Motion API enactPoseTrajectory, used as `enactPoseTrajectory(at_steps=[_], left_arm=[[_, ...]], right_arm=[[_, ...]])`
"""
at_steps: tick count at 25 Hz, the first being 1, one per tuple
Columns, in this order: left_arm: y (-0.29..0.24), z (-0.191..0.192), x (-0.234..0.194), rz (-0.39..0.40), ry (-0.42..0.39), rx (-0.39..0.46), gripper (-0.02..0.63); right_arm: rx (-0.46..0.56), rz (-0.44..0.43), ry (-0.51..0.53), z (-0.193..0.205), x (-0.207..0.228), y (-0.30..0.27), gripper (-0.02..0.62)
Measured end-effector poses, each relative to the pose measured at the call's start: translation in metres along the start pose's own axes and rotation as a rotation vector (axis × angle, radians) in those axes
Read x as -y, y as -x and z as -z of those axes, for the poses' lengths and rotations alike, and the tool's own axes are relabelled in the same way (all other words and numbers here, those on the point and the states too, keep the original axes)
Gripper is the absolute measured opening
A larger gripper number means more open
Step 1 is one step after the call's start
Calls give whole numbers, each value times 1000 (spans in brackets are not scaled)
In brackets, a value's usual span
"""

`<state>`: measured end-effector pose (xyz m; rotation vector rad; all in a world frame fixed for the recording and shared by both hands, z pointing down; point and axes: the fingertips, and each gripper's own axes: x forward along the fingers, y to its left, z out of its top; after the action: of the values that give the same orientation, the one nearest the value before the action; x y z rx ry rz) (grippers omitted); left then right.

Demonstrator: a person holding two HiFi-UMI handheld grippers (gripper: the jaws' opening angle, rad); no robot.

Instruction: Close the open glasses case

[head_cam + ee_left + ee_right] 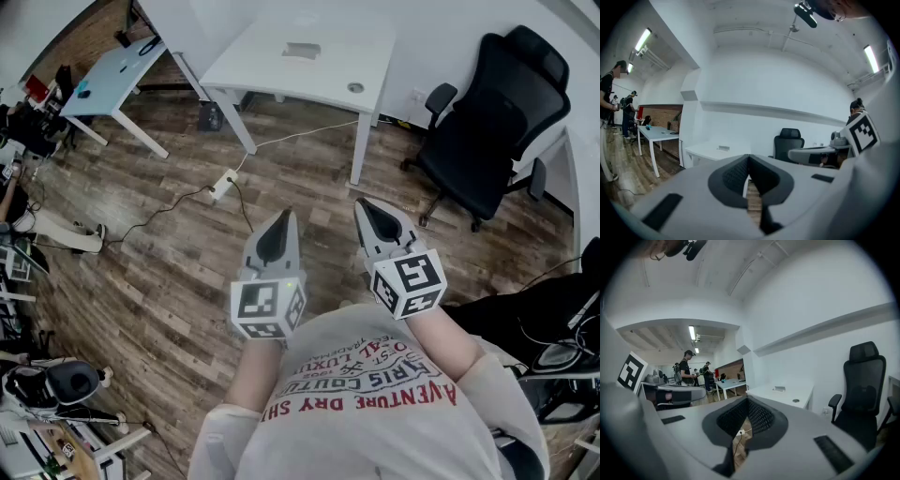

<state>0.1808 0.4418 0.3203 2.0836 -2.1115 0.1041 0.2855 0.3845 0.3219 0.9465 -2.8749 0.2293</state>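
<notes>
A small grey object, probably the glasses case (302, 50), lies on the white table (272, 70) far ahead; it is too small to tell whether it is open. It also shows as a small box, the case (723, 148), in the left gripper view and as the case (779, 389) in the right gripper view. My left gripper (284, 217) and right gripper (362, 204) hang side by side over the wooden floor, well short of the table. Both are shut with nothing between the jaws: left gripper (749, 157), right gripper (748, 400).
A black office chair (497, 112) stands right of the table. A power strip (223, 183) with cables lies on the floor in front of it. A light blue table (112, 75) is at the far left, where people (686, 371) stand. Gear clutters the left edge.
</notes>
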Motion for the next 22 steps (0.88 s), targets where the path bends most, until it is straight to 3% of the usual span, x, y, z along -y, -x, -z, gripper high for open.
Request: enactPoseTrajectory(at_steps=[9, 13, 22], left_arm=[[-23, 8, 1, -10, 25, -21, 5], [-36, 13, -1, -9, 50, -30, 5], [-72, 27, -13, -24, 91, -48, 5]], right_arm=[[-26, -15, -2, 8, 18, -12, 12], [-30, -41, -79, 11, 27, -21, 12], [-75, -20, -75, 25, 58, -45, 12]])
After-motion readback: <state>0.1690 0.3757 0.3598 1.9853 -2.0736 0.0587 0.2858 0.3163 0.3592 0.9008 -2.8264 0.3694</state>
